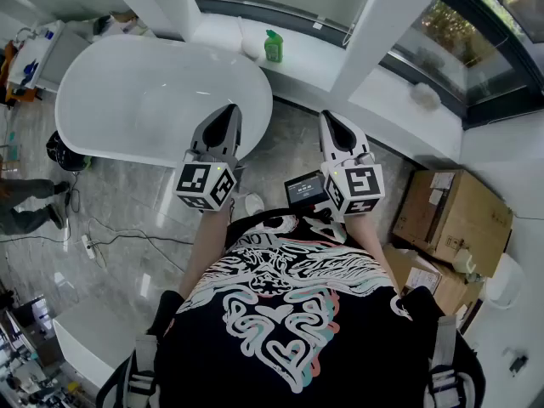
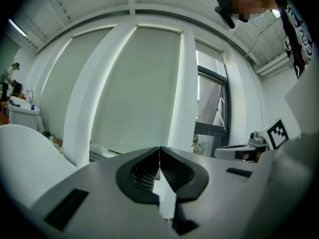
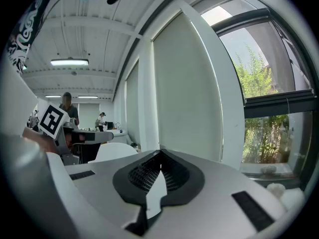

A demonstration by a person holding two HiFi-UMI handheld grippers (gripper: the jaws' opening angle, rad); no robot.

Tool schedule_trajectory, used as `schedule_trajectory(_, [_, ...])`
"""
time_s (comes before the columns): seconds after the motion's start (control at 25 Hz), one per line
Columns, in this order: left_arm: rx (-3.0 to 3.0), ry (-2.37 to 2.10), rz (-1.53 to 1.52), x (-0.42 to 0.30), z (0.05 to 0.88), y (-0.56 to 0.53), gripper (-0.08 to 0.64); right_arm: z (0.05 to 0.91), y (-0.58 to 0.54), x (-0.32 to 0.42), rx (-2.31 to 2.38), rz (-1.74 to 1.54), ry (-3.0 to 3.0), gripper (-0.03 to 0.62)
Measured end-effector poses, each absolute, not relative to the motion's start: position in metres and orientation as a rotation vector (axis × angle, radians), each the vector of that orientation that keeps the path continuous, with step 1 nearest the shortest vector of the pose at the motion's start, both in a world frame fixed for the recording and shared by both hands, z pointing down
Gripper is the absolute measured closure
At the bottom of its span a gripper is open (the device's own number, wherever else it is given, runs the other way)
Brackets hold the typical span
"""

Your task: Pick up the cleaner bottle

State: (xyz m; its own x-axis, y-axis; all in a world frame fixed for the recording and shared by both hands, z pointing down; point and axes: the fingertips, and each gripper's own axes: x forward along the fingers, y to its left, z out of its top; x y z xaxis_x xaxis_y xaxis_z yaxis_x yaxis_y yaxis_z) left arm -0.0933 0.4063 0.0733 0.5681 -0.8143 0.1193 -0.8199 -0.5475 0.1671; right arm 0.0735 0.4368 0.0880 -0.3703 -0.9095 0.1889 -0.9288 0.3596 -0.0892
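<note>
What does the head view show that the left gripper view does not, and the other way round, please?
Only the head view shows the green cleaner bottle on the window ledge and the cardboard boxes. Only the left gripper view shows the left gripper's jaws closed together with nothing between them. Both show the white bathtub and the right gripper.
</note>
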Motion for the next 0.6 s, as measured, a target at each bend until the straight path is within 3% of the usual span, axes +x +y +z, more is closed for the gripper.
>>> schedule_trajectory(0.6, [2.626, -1.489, 0.162, -0.075, 0.076, 0.399, 0.543, 0.090, 0.433, 0.120, 1.703, 0.180, -2.481, 0.565])
